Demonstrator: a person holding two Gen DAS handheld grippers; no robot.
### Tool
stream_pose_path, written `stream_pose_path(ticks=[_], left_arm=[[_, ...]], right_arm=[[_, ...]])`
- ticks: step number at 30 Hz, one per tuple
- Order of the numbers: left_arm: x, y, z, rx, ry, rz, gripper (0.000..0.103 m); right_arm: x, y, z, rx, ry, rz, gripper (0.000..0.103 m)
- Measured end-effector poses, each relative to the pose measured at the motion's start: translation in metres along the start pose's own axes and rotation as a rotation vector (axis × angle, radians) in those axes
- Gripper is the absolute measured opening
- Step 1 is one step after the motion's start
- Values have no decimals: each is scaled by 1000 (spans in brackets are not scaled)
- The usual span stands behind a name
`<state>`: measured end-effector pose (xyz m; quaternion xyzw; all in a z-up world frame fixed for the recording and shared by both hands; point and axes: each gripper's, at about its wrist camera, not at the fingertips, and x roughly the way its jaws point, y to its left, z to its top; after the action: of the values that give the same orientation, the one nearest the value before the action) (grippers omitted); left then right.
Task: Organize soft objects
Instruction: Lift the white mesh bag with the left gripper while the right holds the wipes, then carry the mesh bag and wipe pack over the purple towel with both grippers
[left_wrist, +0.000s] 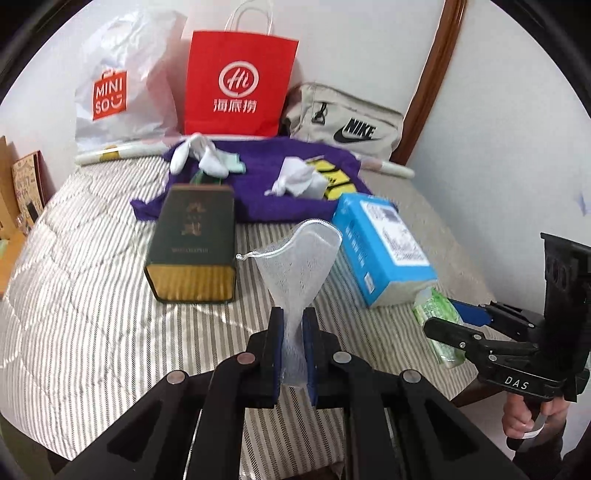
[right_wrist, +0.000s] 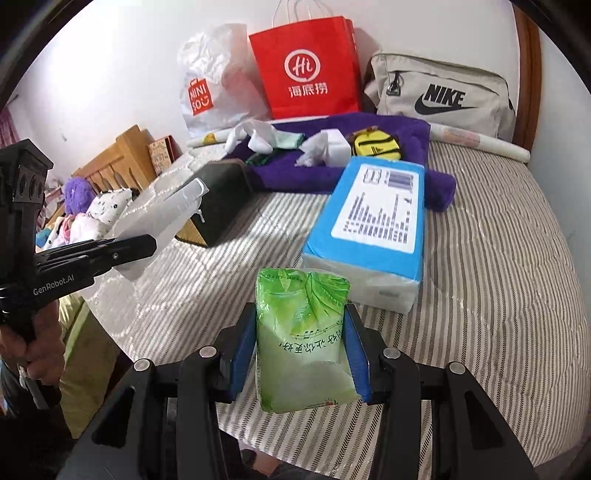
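Observation:
My left gripper (left_wrist: 292, 321) is shut on the bottom of a white mesh drawstring pouch (left_wrist: 301, 258), which stands up above the striped bed (left_wrist: 110, 314) with its mouth fanned open. The same mesh pouch (right_wrist: 162, 218) shows at the left in the right wrist view, held by the left gripper (right_wrist: 147, 245). My right gripper (right_wrist: 301, 325) is shut on a green tissue pack (right_wrist: 304, 332), lifted just above the bed. In the left wrist view the right gripper (left_wrist: 443, 325) and green tissue pack (left_wrist: 437, 310) sit at the right.
A blue tissue box (right_wrist: 373, 229) and a dark green box (left_wrist: 192, 240) lie on the bed. Behind them, white socks (left_wrist: 207, 158) and a yellow pouch (right_wrist: 375, 144) rest on a purple towel (left_wrist: 258, 199). A red bag (left_wrist: 236, 81), white bag (left_wrist: 118, 85) and Nike bag (right_wrist: 443, 92) line the wall.

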<state>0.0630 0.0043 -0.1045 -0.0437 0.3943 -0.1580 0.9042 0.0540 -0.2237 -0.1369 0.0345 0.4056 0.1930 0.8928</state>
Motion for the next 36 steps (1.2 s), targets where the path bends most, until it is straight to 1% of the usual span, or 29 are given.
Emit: stream_pose_path(ticks=[6, 18, 23, 26, 29, 31, 33, 36], left_arm=[[-12, -2, 19, 15, -38, 6, 10], [-13, 8, 61, -4, -72, 28, 10], [-12, 19, 76, -19, -84, 40, 10], [-8, 25, 86, -28, -71, 47, 10], [-5, 26, 95, 0, -82, 58, 10], [1, 28, 102, -1, -75, 68, 10], [6, 30, 109, -9, -72, 59, 10], [13, 33, 121, -9, -72, 69, 10]], right_arm=[[-13, 4, 20, -20, -48, -4, 45], [-22, 4, 72, -70, -114, -14, 45], [-16, -4, 90, -66, -118, -29, 45], [-9, -12, 107, -60, -100, -36, 45], [-4, -18, 118, -67, -108, -45, 45], [1, -23, 128, -63, -111, -64, 45], [4, -27, 137, -58, -118, -59, 45], [11, -33, 150, -46, -120, -55, 45]])
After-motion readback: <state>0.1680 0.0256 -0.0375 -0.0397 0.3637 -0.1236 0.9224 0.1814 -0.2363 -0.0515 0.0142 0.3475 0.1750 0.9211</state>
